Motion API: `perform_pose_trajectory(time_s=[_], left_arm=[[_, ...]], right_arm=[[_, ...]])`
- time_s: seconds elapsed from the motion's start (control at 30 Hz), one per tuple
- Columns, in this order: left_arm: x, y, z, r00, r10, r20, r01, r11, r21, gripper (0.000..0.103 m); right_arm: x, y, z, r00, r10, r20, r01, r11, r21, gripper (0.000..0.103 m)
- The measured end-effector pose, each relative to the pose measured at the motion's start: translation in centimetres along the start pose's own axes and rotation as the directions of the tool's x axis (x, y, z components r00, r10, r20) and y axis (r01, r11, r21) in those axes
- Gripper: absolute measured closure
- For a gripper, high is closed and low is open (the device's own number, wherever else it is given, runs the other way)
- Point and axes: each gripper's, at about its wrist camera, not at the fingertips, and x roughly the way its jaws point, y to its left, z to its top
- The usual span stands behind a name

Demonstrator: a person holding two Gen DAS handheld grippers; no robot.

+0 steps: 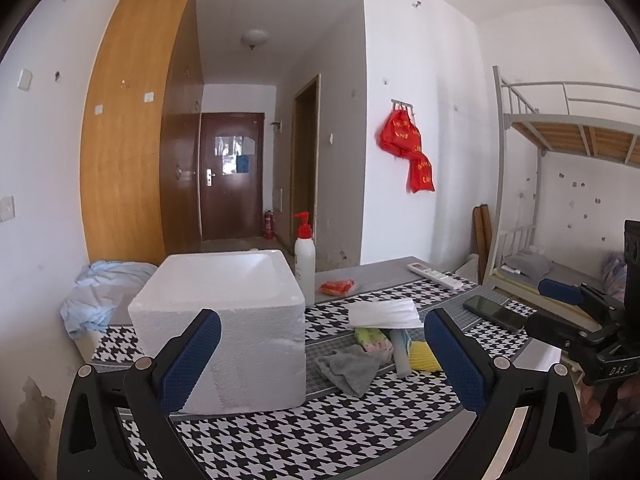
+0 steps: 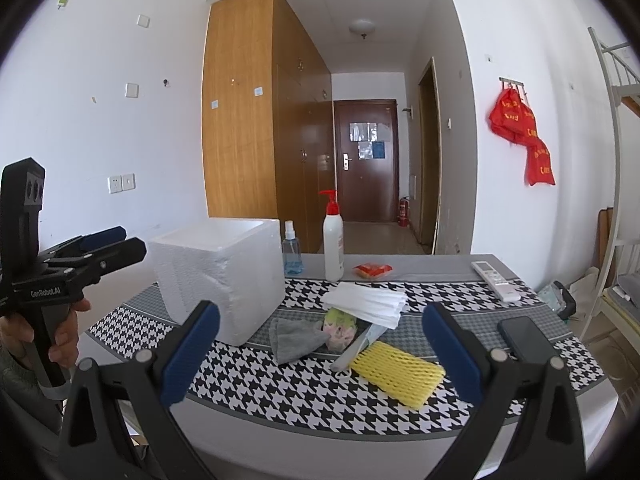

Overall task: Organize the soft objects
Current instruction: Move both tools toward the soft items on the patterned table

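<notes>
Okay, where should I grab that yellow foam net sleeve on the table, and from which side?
Probably take the yellow foam net sleeve across its narrow width near the front end, coming down from above with the right gripper, which is open and nearest. It lies flat, and its far end touches the white tube.

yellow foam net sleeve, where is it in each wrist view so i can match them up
Left wrist view: the yellow foam net sleeve lies right of centre, mostly hidden behind the left gripper's right finger, beside the grey cloth.
Right wrist view: it lies in full sight, low and right of centre, between the right gripper's fingers.
Shared landmark: the white foam box, to its left in both.
</notes>
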Motion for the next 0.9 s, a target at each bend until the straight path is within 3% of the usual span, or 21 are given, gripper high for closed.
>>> perform_pose_trajectory(time_s=[0.9], left_arm=[[3.4, -1.9, 0.4, 0.997, -0.033, -0.062, 0.036, 0.999, 0.034, 0.001]], right_arm=[[2.1, -2.4, -0.5, 0.998, -0.024, -0.062, 0.025, 1.0, 0.019, 0.001]])
